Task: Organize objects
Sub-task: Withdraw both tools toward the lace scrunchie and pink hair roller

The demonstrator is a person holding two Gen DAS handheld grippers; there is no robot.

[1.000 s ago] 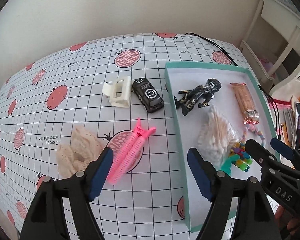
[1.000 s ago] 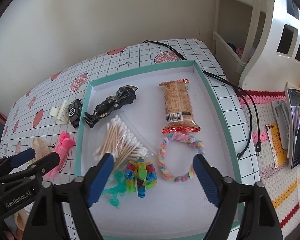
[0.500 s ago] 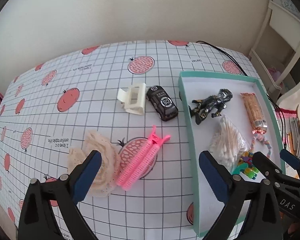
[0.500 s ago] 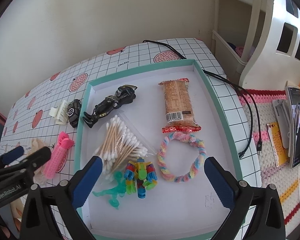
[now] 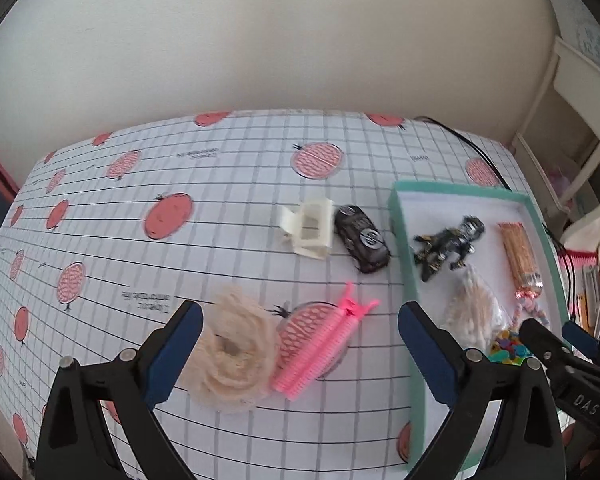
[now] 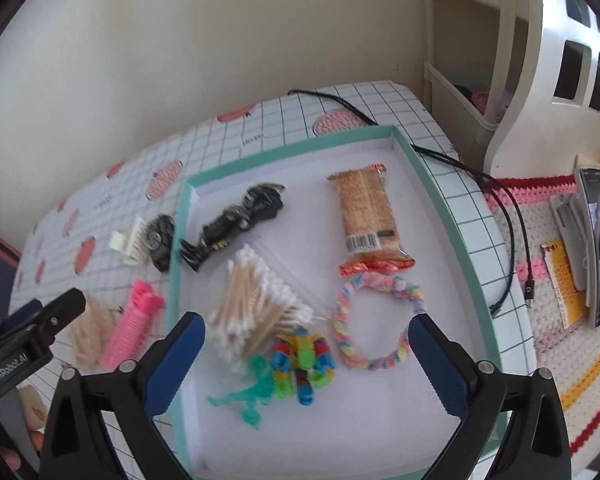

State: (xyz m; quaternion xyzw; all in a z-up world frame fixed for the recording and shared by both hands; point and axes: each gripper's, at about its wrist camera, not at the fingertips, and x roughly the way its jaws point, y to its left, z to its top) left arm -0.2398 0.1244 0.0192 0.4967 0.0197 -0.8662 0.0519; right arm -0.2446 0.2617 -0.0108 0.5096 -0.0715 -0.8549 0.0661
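A teal-rimmed tray (image 6: 428, 184) with a white floor sat on the bench (image 5: 220, 184). Inside it lay 6 things: a black and gold figure (image 6: 236, 224) near the far left corner, a wrapped biscuit pack (image 6: 366, 216) lengthwise to its right, a bag of cotton swabs (image 6: 256, 304) in the middle, a pastel braided ring (image 6: 376, 320) just below the pack, and a multicolored block robot (image 6: 302, 360) touching a translucent green figure (image 6: 246, 396). Outside the tray, on the bench, a white claw clip (image 5: 310, 230) lay just beside a black toy car (image 5: 362, 238); nearer, a pink comb clip (image 5: 324, 344) touched a cream lace scrunchie (image 5: 232, 354).
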